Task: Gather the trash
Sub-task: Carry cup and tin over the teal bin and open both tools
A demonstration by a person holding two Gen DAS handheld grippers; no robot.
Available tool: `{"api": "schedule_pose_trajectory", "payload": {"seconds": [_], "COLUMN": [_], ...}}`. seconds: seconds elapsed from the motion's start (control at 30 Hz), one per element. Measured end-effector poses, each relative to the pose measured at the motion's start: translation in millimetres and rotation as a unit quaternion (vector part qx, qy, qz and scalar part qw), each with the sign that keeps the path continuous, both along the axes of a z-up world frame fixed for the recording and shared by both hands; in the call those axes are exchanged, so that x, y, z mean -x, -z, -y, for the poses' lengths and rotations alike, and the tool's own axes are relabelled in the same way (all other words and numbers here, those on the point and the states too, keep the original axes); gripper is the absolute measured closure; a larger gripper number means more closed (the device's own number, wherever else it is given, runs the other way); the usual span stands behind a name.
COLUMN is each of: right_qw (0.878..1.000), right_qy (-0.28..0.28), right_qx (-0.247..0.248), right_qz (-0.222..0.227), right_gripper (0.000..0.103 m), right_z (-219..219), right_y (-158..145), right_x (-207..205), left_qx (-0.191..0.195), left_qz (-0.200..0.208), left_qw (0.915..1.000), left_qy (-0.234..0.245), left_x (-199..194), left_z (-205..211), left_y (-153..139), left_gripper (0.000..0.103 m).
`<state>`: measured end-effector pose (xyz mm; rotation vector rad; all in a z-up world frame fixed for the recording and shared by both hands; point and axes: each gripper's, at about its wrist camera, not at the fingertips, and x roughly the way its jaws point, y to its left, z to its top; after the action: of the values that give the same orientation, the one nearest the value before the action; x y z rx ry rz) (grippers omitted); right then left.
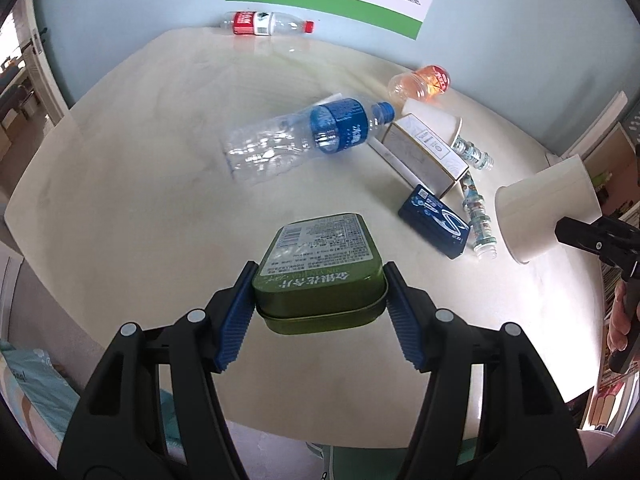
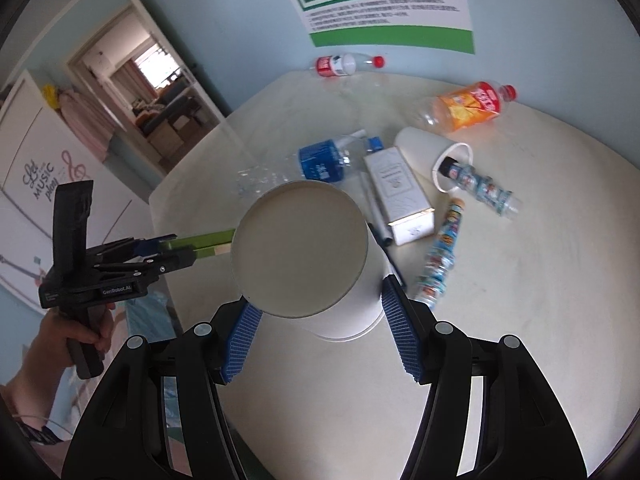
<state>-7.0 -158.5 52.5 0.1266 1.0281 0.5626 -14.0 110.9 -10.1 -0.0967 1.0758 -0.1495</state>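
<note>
My left gripper [image 1: 320,292] is shut on a green tin [image 1: 320,268] and holds it above the near part of the pale round table [image 1: 160,200]. My right gripper [image 2: 320,312] is shut on a white paper cup [image 2: 304,248], base toward the camera, held above the table. That cup also shows in the left wrist view [image 1: 544,212], at the right. The left gripper and tin appear in the right wrist view [image 2: 192,248], at the left. Trash lies on the table: a blue-label bottle [image 1: 304,136], a white carton [image 1: 424,148], a blue packet [image 1: 434,220].
A red-label bottle [image 1: 268,24] lies by the far wall. An orange bottle [image 2: 468,108], a tipped white cup [image 2: 428,152] and two candy tubes [image 2: 440,256] lie further right. A doorway [image 2: 160,96] opens at the left.
</note>
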Motion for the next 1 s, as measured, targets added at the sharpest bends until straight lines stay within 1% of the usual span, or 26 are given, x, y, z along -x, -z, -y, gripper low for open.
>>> {"api": "schedule_pose_trajectory", "payload": {"seconds": [0.17,0.27,0.33,0.4,0.5,0.6,0.7,0.8,0.83,0.93,1.0], "right_qw": [0.996,0.989,0.980,0.967,0.944,0.922,0.906,0.893,0.890,0.885,0.882], "right_qy": [-0.084,-0.147,-0.195,-0.249,-0.325,-0.382,-0.418,-0.443,-0.448,-0.449,-0.449], "right_qx": [-0.019,-0.029,-0.040,-0.046,-0.039,-0.028,-0.014,0.007,0.016,0.038,0.059], "right_qz": [-0.003,-0.006,-0.014,-0.025,-0.039,-0.049,-0.063,-0.078,-0.081,-0.115,-0.128], "right_gripper": [0.042,0.042,0.042,0.042,0.042,0.042,0.042,0.042,0.042,0.042,0.042], "right_z": [-66,-116,-151,-191,-253,-311,-367,-419,-436,-481,-508], "right_y": [-5,-3,1,8,22,37,58,90,101,150,187], "right_x": [-8,-9,-6,1,19,45,70,95,105,125,137], "left_qx": [-0.010,-0.019,-0.028,-0.036,-0.036,-0.024,-0.012,-0.010,-0.002,0.020,0.034], "left_qz": [-0.001,-0.011,-0.018,-0.029,-0.046,-0.063,-0.079,-0.094,-0.100,-0.118,-0.130], "left_qw": [0.9977,0.9916,0.9846,0.9726,0.9542,0.9352,0.9202,0.9141,0.9118,0.9050,0.9012], "left_qy": [-0.066,-0.127,-0.172,-0.228,-0.293,-0.348,-0.383,-0.394,-0.398,-0.408,-0.412], "left_x": [40,74,101,132,175,215,251,268,273,286,297], "left_z": [-42,-74,-96,-120,-153,-188,-224,-254,-266,-305,-326], "left_y": [-10,-10,-7,-2,12,32,58,88,100,145,178], "left_gripper": [0.044,0.044,0.044,0.044,0.044,0.044,0.044,0.044,0.044,0.044,0.044]}}
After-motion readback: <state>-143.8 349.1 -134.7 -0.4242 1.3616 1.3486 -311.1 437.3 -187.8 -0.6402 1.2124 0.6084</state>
